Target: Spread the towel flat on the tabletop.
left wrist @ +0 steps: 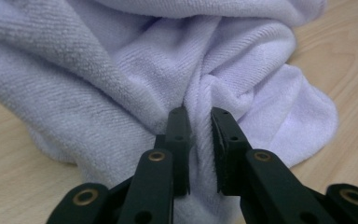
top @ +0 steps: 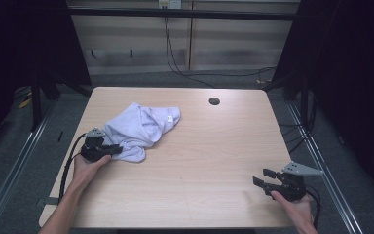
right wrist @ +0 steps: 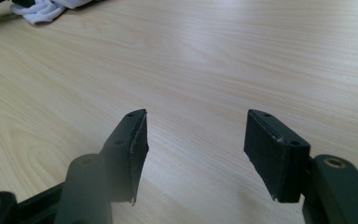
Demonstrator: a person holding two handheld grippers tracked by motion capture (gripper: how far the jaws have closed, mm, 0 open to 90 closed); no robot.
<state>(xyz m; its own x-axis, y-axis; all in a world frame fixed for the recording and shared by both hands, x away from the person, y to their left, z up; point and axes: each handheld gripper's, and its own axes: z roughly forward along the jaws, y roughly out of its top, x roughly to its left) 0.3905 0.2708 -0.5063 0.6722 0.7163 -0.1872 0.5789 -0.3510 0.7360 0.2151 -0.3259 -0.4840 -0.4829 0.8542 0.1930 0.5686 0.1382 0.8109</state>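
Left gripper (left wrist: 199,122) pinches a soft, limp fold of the towel (left wrist: 135,70) between its pads, light terry likely to drape; right gripper (right wrist: 193,140) gapes wide, idle.

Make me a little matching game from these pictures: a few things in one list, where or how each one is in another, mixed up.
Things:
1. towel
2. left gripper
3. right gripper
4. round hole

States or places:
a. jaws wide apart over bare wood
b. crumpled on the table's left half
c. in the tabletop near the far edge
d. jaws pinched on a fold of cloth

Pairs: 1-b, 2-d, 3-a, 4-c
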